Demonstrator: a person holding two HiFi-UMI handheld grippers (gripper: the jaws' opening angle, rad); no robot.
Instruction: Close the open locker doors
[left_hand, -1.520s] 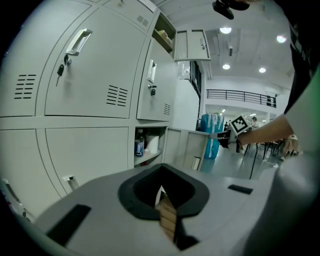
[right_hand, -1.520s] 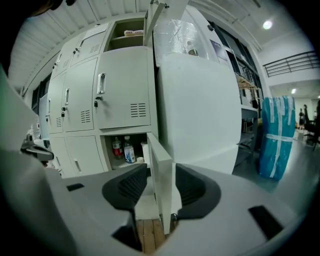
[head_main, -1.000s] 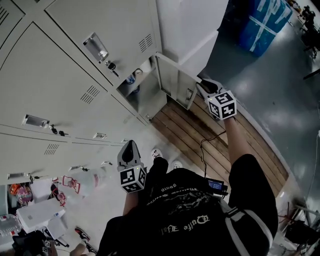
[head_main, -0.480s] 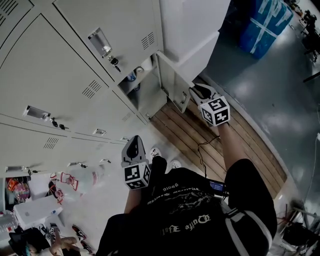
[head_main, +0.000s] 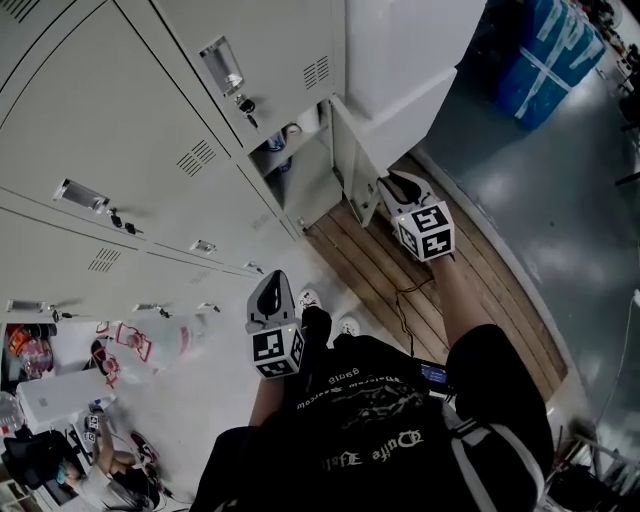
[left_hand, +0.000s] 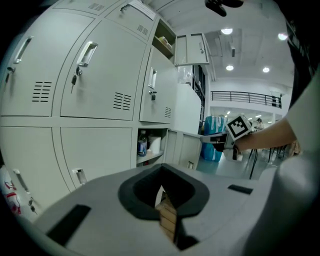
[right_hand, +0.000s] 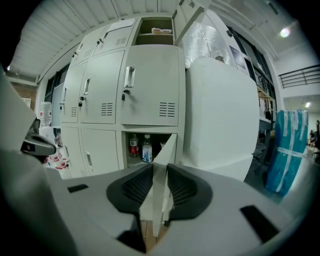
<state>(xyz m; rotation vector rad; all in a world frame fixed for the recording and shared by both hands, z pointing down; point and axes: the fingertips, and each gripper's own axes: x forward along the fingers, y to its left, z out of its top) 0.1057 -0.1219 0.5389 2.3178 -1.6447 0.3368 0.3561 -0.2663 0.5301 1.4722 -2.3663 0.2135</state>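
- A bank of pale lockers (head_main: 120, 110) fills the left of the head view, most of its doors closed.
- The lower locker door (head_main: 352, 170) stands ajar at the right end of the row, with bottles (right_hand: 146, 148) on the shelf behind it.
- The right claw (head_main: 390, 185) is clamped on that door's free edge.
- The left claw (head_main: 270, 292) hangs clear of the lockers, jaws together on nothing.

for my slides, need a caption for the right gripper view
Right gripper clamps the edge of the open lower locker door, bottles shelved behind.
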